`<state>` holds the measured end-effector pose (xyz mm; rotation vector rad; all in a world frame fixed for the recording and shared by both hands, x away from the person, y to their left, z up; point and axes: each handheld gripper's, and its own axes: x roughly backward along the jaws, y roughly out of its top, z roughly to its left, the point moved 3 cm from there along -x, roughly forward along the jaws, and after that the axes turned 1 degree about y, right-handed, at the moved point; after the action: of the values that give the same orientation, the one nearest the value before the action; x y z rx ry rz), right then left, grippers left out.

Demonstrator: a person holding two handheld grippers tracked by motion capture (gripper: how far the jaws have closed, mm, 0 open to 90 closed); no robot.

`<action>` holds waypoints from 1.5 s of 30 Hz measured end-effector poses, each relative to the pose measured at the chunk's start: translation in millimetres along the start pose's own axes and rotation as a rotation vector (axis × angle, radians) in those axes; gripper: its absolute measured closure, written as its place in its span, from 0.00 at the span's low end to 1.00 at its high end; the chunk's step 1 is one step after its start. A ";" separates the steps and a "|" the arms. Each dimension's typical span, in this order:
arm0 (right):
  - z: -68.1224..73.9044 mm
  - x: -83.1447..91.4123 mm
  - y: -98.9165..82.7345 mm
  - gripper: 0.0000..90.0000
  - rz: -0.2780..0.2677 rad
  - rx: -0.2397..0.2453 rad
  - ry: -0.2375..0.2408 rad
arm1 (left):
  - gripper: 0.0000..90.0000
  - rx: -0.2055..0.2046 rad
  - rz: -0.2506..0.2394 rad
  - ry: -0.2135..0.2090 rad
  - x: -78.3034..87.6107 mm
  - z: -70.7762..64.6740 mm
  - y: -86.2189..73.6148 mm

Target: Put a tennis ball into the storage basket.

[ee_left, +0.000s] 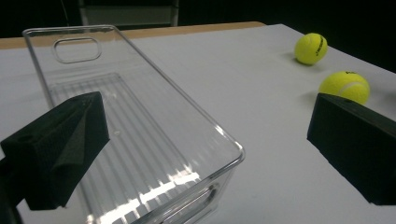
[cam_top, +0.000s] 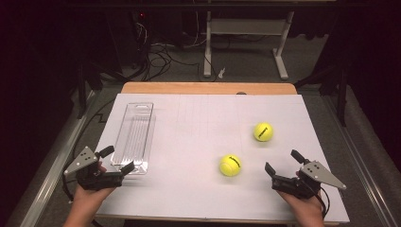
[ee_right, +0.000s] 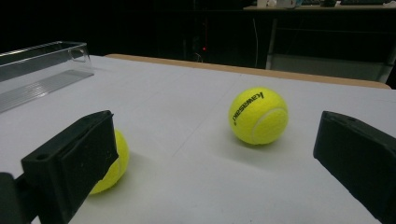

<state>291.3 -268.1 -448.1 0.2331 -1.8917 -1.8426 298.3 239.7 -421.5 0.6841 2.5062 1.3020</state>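
Left gripper (cam_top: pixel 117 160): I see its jaws spread wide and holding nothing, low at the near left corner of the surface (cam_top: pixel 198 127).
Right gripper (cam_top: pixel 283 161): its jaws are also released and apart, at the near right, with nothing between them.
Clear tray (cam_top: pixel 135 137): it lies just in front of my left jaws; in the left gripper view its near end (ee_left: pixel 196 186) is between them and a little ahead, not touched.
Nearer ball (cam_top: pixel 230 165): it rests on the surface to the left of my right jaws, near but apart from them.
Farther ball (cam_top: pixel 263 132): it lies beyond the right jaws, well apart; in the right gripper view it sits (ee_right: pixel 258 115) in the gap between them, farther off.
Hidden parts: in the right gripper view one jaw covers most of the nearer ball (ee_right: pixel 114 163); in the left gripper view one jaw cuts off its lower part (ee_left: pixel 344 86). The print on the nearer ball I cannot read.
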 end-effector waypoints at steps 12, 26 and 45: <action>-0.1 -0.6 -0.4 0.00 0.002 0.002 0.000 | 0.00 0.040 -0.071 0.068 17.1 26.7 19.6; -1.0 -1.2 -1.5 0.00 0.007 -0.002 0.000 | 0.00 0.019 0.020 0.107 13.0 26.7 13.0; -0.7 -1.3 -1.4 0.00 0.011 0.004 0.004 | 0.00 -0.018 0.328 0.251 -2.2 35.8 -22.5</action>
<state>292.5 -268.2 -449.8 0.2265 -1.8909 -1.8299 308.2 252.8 -460.6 1.0207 2.6526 1.6079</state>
